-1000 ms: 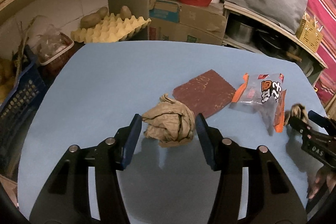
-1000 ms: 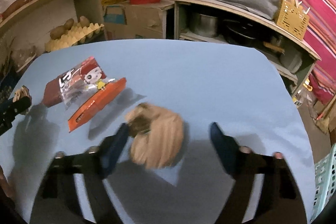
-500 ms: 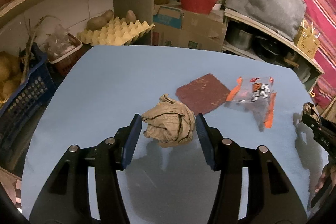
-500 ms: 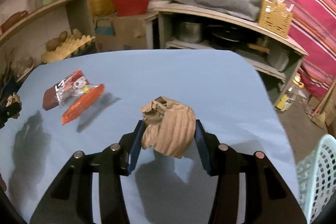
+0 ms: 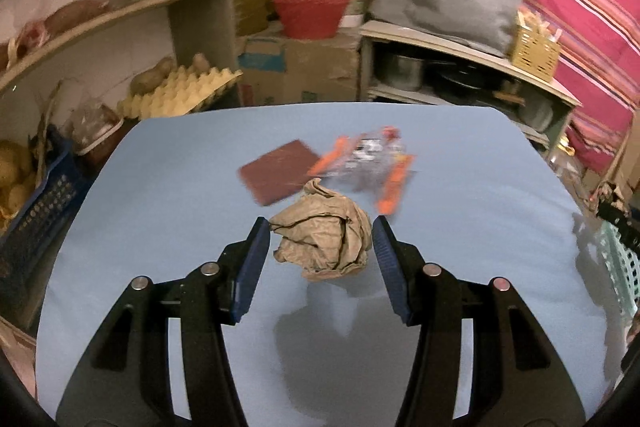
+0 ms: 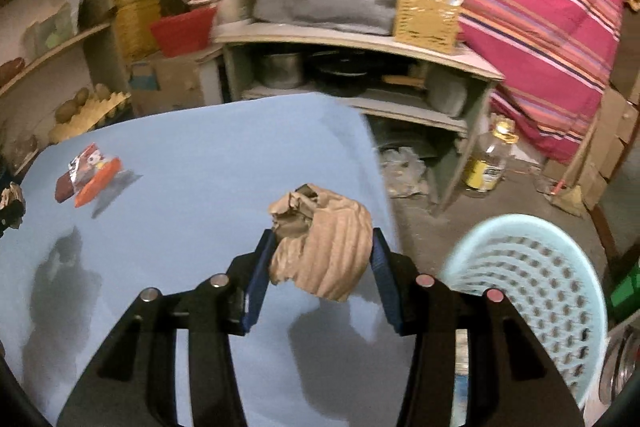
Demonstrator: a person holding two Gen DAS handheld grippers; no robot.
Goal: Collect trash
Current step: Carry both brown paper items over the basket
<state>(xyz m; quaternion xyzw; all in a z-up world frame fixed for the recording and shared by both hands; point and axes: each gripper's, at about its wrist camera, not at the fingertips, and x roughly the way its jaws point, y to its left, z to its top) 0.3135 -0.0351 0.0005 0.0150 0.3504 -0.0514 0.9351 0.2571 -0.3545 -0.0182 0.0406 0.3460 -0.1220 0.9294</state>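
Left black plastic hand-held gripper (image 5: 321, 241): two matte angular arms, silver round rivets on each, blue ribbed pads (image 5: 251, 267) lining the fingers. Right black plastic hand-held gripper (image 6: 320, 259): identical build, same silver rivets, blue pads (image 6: 256, 281).

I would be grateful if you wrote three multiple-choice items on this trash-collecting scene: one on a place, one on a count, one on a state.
1. Where is the mesh basket?
A. right of the table
B. on the shelf
C. on the table

2. How many items lie on the blue table?
A. none
B. two
C. five

3. What does the right gripper hold?
A. a bottle
B. nothing
C. a crumpled paper ball

Answers: 1 A, it stands past the table's right edge. 2 B, the brown card and the snack wrapper. 3 C, its fingers press the ball.
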